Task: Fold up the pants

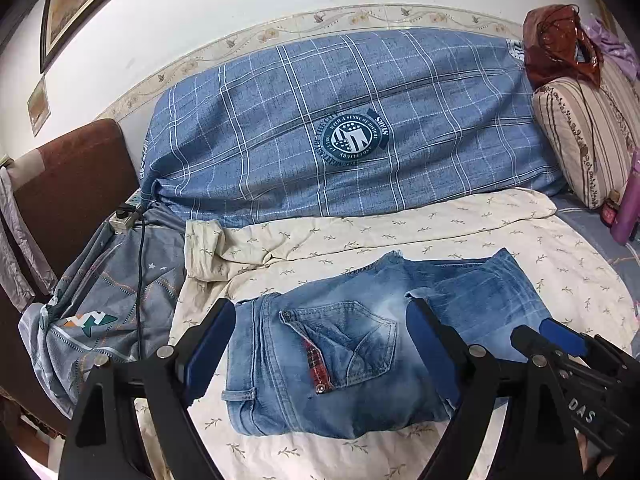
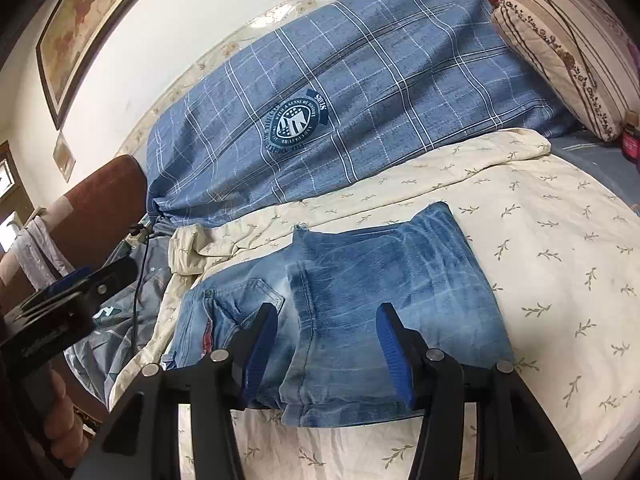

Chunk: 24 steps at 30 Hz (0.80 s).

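Light blue jeans (image 1: pixel 340 356) lie folded on a cream leaf-print sheet (image 1: pixel 500 240), waist and back pocket at the left, folded legs laid over at the right. In the right wrist view the jeans (image 2: pixel 380 280) show the folded leg part on top. My left gripper (image 1: pixel 320 344) is open, its blue-padded fingers standing wide on either side of the pocket area, just above the cloth. My right gripper (image 2: pixel 326 344) is open over the near edge of the folded legs, and it also shows at the right of the left wrist view (image 1: pixel 560 340). Neither holds cloth.
A blue plaid duvet (image 1: pixel 340 128) is rolled along the wall behind. A striped pillow (image 1: pixel 584 140) sits at the right with a purple bottle (image 1: pixel 628 208). A grey patterned blanket (image 1: pixel 112 288), a power strip (image 1: pixel 124 216) with cable and a brown chair (image 1: pixel 72 184) are at the left.
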Each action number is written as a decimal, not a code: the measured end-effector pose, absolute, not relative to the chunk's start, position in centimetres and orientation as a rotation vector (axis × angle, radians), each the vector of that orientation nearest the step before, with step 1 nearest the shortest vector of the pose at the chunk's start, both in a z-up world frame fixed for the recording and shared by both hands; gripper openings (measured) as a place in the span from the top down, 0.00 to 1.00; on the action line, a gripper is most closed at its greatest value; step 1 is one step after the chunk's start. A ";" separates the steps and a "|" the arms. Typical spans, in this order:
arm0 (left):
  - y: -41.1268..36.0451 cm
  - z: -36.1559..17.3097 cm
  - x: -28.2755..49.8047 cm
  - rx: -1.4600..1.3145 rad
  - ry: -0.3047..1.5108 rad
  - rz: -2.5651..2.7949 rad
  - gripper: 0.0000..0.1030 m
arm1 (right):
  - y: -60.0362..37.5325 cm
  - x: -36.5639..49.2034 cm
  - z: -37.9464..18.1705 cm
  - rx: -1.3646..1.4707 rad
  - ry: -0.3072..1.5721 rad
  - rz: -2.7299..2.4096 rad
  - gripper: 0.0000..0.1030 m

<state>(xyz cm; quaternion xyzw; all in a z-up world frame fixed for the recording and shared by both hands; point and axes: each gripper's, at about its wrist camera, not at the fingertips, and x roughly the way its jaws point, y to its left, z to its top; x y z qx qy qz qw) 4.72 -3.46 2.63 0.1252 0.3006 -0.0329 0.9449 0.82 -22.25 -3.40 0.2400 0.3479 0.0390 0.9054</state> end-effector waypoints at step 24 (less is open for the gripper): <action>4.1 -7.8 8.0 0.165 0.922 0.058 0.15 | -21.1 2.9 -7.8 0.423 0.946 -0.010 0.46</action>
